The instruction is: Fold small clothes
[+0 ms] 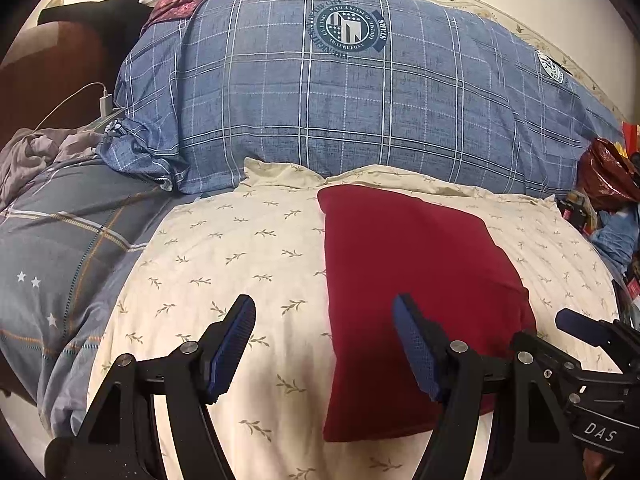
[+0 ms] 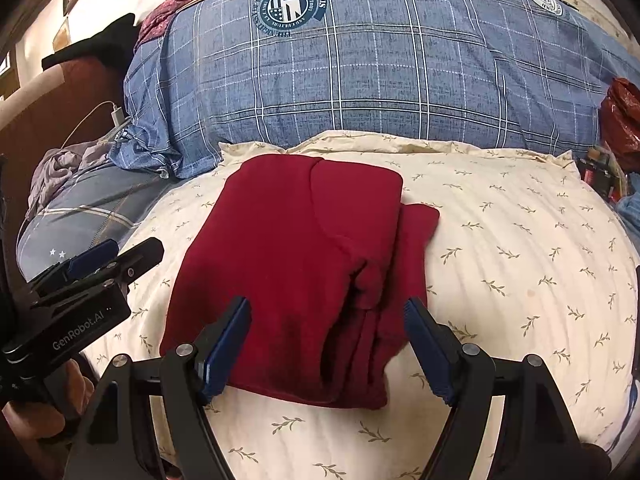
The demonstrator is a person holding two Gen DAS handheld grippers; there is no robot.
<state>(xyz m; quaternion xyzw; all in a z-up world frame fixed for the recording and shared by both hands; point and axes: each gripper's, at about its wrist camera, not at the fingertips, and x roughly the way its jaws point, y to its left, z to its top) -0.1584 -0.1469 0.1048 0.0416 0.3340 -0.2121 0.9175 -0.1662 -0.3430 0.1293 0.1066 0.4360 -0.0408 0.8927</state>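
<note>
A dark red garment (image 2: 296, 264) lies folded into a rough rectangle on a cream leaf-print pillow (image 2: 500, 264). It also shows in the left wrist view (image 1: 404, 292), on the pillow's (image 1: 224, 264) right half. My right gripper (image 2: 326, 312) is open and empty, its fingers straddling the garment's near edge just above it. My left gripper (image 1: 324, 312) is open and empty, over the garment's left edge. The left gripper also shows in the right wrist view (image 2: 108, 256), to the garment's left. The right gripper shows in the left wrist view (image 1: 580, 324) at the far right.
A large blue plaid duvet (image 1: 352, 112) is piled behind the pillow. A grey-blue checked sheet (image 1: 60, 264) lies to the left, with a white charger and cable (image 1: 105, 100) beyond it. A red plastic bag (image 1: 608, 176) and clutter sit at the right edge.
</note>
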